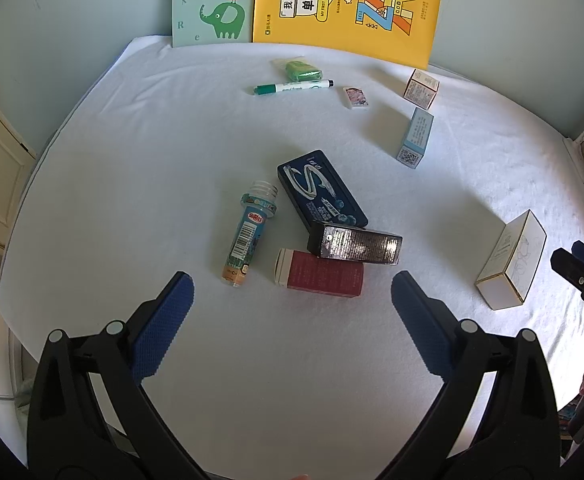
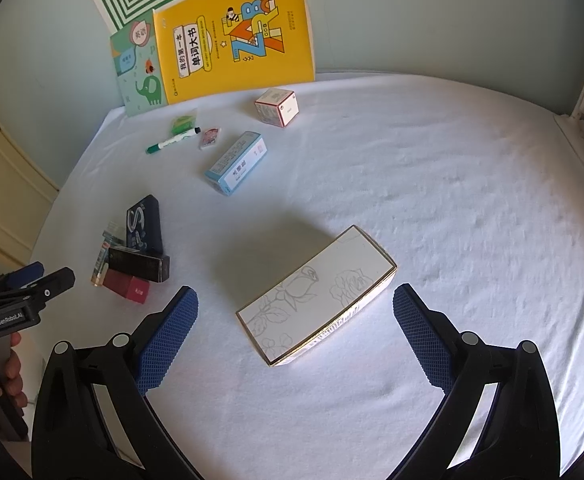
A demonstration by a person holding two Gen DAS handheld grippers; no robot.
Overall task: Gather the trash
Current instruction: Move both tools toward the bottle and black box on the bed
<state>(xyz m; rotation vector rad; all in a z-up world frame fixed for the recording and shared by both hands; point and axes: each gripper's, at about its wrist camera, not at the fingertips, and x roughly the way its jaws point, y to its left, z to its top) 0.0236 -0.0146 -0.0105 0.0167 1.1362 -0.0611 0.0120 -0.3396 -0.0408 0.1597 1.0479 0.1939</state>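
A small pile lies before my open, empty left gripper (image 1: 292, 292): a red box (image 1: 319, 274), a black glossy box (image 1: 355, 245), a dark blue gum tin (image 1: 319, 188) and an empty plastic bottle (image 1: 250, 232). My right gripper (image 2: 293, 304) is open and empty, its fingers apart on either side of a white box with flower drawings (image 2: 315, 296). That box also shows in the left wrist view (image 1: 511, 260). The pile appears at left in the right wrist view (image 2: 136, 264).
Farther back lie a light blue box (image 1: 415, 138), a pink-white cube box (image 1: 421, 88), a green marker (image 1: 292, 88), a green wrapped packet (image 1: 299, 70) and a small card (image 1: 355, 98). Books (image 1: 347, 4) lean against the wall. The white cloth (image 2: 451, 200) covers the table.
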